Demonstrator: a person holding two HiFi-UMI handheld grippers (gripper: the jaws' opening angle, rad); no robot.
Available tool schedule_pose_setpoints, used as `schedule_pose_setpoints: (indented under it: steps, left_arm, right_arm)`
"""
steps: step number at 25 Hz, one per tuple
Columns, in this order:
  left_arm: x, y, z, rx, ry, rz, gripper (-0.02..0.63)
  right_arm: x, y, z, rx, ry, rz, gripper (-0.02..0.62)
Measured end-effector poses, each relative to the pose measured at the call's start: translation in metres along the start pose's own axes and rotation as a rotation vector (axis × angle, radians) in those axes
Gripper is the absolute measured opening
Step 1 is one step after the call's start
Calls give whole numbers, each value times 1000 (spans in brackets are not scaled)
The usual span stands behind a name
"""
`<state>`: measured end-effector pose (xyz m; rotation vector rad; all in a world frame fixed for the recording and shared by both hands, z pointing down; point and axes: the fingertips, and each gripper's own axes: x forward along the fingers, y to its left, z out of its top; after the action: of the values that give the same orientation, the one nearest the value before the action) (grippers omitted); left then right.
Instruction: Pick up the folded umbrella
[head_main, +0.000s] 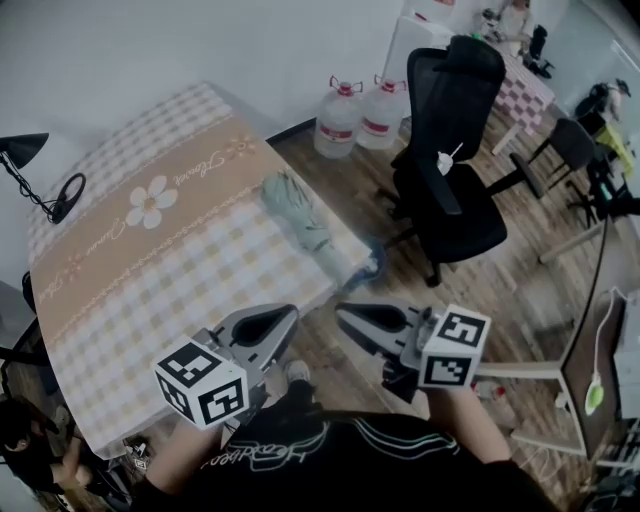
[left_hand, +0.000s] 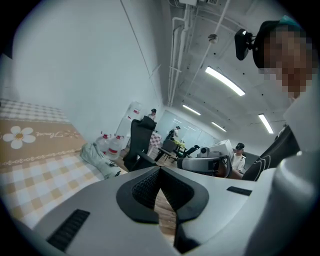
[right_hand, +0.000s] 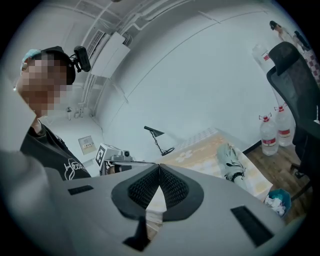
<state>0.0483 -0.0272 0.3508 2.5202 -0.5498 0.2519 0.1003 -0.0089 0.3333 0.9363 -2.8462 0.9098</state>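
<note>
The folded umbrella (head_main: 300, 222) is pale green and lies on the checked tablecloth near the table's right edge (head_main: 330, 290). It also shows in the left gripper view (left_hand: 97, 157) and the right gripper view (right_hand: 231, 164). My left gripper (head_main: 285, 318) hovers over the table's near right corner, short of the umbrella, jaws shut with nothing between them (left_hand: 160, 170). My right gripper (head_main: 345, 315) hangs beside it over the floor, just off the table edge, shut and empty as well (right_hand: 160, 167). Neither touches the umbrella.
A black office chair (head_main: 450, 150) stands to the right of the table, with two water bottles (head_main: 340, 118) behind it by the wall. A small blue bin (head_main: 372, 262) sits on the floor at the table edge. A black desk lamp (head_main: 40, 175) stands at the table's far left.
</note>
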Motion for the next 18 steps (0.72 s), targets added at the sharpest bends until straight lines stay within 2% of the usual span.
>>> schedule_pose_setpoints:
  steps: [8, 14, 18]
  left_arm:
    - [-5, 75, 18, -30, -2, 12, -3]
    - [-11, 103, 19, -56, -11, 32, -3]
    - [-13, 116, 18, -83, -11, 46, -3]
  right_arm:
    - [62, -39, 14, -12, 79, -29, 12]
    - [80, -65, 23, -52, 95, -111, 12]
    - [88, -78, 23, -61, 132, -132, 12]
